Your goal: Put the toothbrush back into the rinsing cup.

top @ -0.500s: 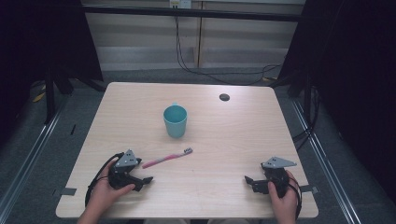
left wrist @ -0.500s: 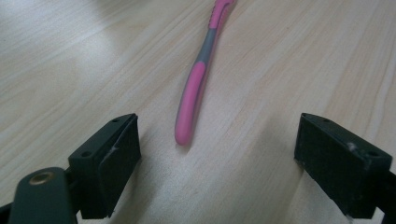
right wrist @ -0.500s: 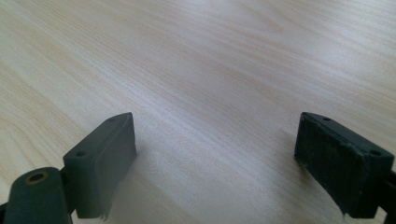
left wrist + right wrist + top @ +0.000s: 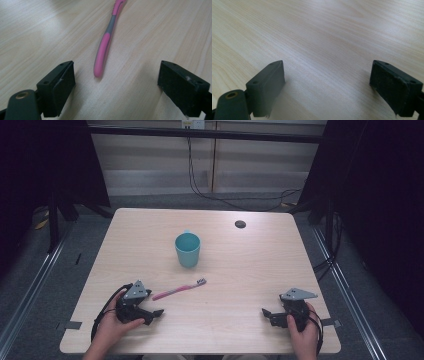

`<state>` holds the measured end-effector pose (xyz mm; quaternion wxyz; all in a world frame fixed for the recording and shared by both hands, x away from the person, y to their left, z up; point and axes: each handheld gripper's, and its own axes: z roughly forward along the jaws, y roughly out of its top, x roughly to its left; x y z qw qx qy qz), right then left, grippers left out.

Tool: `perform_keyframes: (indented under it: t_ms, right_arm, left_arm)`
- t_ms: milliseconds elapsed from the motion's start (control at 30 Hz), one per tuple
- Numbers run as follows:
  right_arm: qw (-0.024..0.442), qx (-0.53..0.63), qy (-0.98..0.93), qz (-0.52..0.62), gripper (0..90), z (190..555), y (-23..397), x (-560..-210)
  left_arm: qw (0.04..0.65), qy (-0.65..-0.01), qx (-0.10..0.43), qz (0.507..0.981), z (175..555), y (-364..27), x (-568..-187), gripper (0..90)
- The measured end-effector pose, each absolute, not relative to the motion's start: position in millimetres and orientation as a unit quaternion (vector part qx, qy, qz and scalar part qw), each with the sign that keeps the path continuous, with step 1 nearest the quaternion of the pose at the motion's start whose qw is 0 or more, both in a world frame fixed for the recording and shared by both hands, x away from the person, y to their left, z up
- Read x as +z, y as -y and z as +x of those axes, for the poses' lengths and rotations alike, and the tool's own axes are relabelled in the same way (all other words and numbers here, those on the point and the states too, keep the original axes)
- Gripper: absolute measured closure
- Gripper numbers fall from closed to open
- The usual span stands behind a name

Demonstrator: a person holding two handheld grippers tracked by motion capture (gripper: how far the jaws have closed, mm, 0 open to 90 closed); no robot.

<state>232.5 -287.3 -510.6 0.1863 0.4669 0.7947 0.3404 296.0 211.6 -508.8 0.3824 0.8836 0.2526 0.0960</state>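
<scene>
The left hand-held gripper (image 4: 156, 313) rests low on the near left part of the bench (image 4: 250, 270), held in the person's left hand (image 4: 112, 327), with its jaws spread wide and nothing between the pads. In the left gripper view its own point (image 4: 116, 86) lies over bare wood, and the rounded butt of the pink toothbrush (image 4: 105, 47) sits just ahead of the gap between the jaws, apart from both of them. The toothbrush (image 4: 179, 289) lies flat on the bench just beyond and to the right of that gripper; its long axis runs on a slant, the pink handle end nearest the left gripper and the bristled head pointing away toward the far right, roughly in the direction of the bench's middle. A grey band shows along the handle farther up in the left gripper view. Beyond the head, well apart from it, a teal cup (image 4: 187, 249) stands upright with its mouth open to the top. Farther still, near the far edge, is a small dark round disc (image 4: 240, 224). The right hand-held gripper (image 4: 266, 314) sits at the near right of the bench in the person's right hand (image 4: 302, 332), well apart from the toothbrush; its jaws also stand wide, with plain bench wood between them in the right gripper view (image 4: 327, 86).
</scene>
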Motion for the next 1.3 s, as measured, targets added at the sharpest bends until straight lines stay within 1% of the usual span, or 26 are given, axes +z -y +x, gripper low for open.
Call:
perform_keyframes:
  t_ms: [200,467,600,833,967,1100,1300]
  right_arm:
    - [0.186,0.340,-0.795,0.467,12.0,232.5,287.3,-510.6]
    - [0.186,0.340,-0.795,0.467,12.0,232.5,287.3,-510.6]
    - [0.186,0.340,-0.795,0.467,12.0,232.5,287.3,-510.6]
    - [0.186,0.340,-0.795,0.467,12.0,232.5,287.4,-510.6]
    - [0.186,0.340,-0.795,0.467,11.9,232.5,287.4,-510.6]
    - [0.186,0.340,-0.795,0.467,11.9,232.5,287.3,-510.5]
    - [0.186,0.341,-0.795,0.467,11.9,232.6,287.4,-510.6]
  left_arm:
    - [0.379,-0.250,0.096,0.886,296.1,-211.9,-508.1,13.6]
    - [0.338,-0.268,0.084,0.898,300.6,-205.8,-499.6,16.1]
    - [0.308,-0.254,0.089,0.913,304.2,-201.9,-493.0,16.4]
    - [0.286,-0.255,0.090,0.919,315.0,-198.8,-477.2,17.7]
    - [0.271,-0.261,0.084,0.923,321.1,-195.8,-469.3,18.6]
    - [0.247,-0.250,0.073,0.933,327.9,-190.7,-462.4,19.7]
    - [0.236,-0.236,0.071,0.940,332.9,-181.0,-459.9,19.8]
